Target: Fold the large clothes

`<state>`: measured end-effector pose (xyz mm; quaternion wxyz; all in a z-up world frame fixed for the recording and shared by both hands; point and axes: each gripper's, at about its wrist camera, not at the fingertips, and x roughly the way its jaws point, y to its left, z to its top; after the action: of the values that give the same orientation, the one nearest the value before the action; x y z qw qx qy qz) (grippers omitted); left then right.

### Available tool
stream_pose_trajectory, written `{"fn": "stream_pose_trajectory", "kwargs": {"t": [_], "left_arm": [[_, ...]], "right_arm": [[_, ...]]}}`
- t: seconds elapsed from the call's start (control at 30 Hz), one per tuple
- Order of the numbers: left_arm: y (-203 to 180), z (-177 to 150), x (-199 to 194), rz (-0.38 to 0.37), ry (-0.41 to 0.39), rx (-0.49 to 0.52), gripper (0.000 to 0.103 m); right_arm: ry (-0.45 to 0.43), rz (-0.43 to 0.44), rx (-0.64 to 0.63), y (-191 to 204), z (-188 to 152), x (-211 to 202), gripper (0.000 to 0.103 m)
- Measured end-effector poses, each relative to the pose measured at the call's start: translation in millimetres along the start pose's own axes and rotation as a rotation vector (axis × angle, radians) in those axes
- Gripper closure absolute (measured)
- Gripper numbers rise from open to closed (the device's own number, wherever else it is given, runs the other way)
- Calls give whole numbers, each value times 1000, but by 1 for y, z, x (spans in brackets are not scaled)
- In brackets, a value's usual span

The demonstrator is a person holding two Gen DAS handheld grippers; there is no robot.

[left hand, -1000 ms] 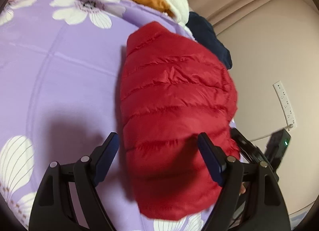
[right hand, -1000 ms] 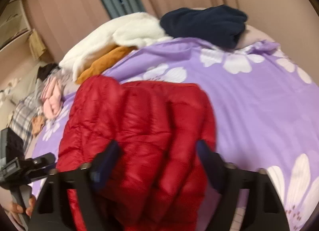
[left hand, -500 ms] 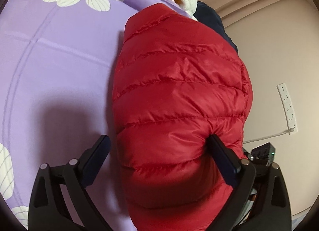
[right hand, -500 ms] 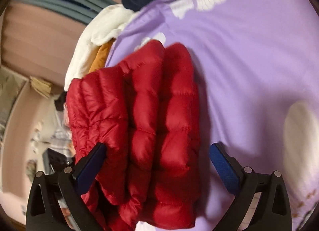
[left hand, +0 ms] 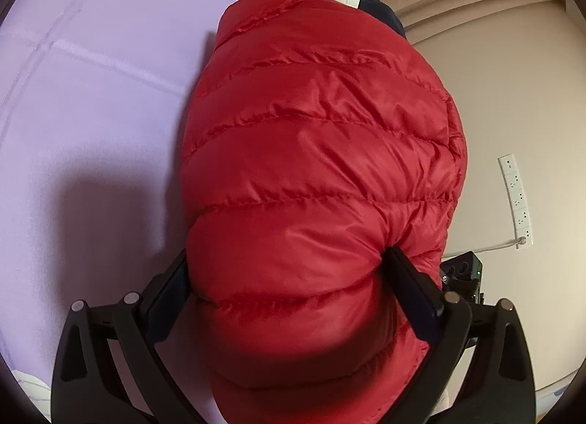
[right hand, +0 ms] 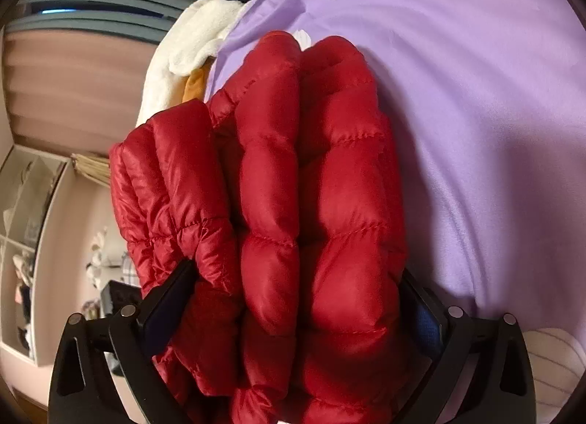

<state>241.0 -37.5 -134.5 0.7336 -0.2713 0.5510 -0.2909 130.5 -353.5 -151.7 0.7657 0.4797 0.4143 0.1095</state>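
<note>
I am working over a lilac flowered bedspread (left hand: 95,138), on which a folded red quilted down jacket (left hand: 315,175) is lying as a thick bundle close to the bed's edge. I am judging the jacket to be light, soft and springy, with a slick shell that is likely to slide and to puff back open; the best hold looks to be across the full stacked layers at each end, not on one loose edge.

The left gripper (left hand: 289,285) is straddling the near end of the bundle, its jaws spread almost fully and closing slightly, both pads touching and denting the padding. The right gripper (right hand: 293,310) is straddling the opposite end, where the stacked folds (right hand: 271,182) are showing edge-on; its jaws are likewise very wide, closing slightly, and bearing on the fabric.
</note>
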Motion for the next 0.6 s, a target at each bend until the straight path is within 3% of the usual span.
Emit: {"fn": "stream_pose_trajectory", "kwargs": {"t": [0.2, 0.3, 0.6], "left_arm": [[-15, -8, -10, 39, -37, 65, 19], [-27, -13, -17, 72, -67, 113, 19], [-38, -26, -54, 110, -141, 196, 19]], "right_arm": [[-35, 20, -58, 11, -5, -6, 30], [-57, 23, -106, 21, -7, -9, 40], [-110, 83, -209, 34, -11, -9, 45]]}}
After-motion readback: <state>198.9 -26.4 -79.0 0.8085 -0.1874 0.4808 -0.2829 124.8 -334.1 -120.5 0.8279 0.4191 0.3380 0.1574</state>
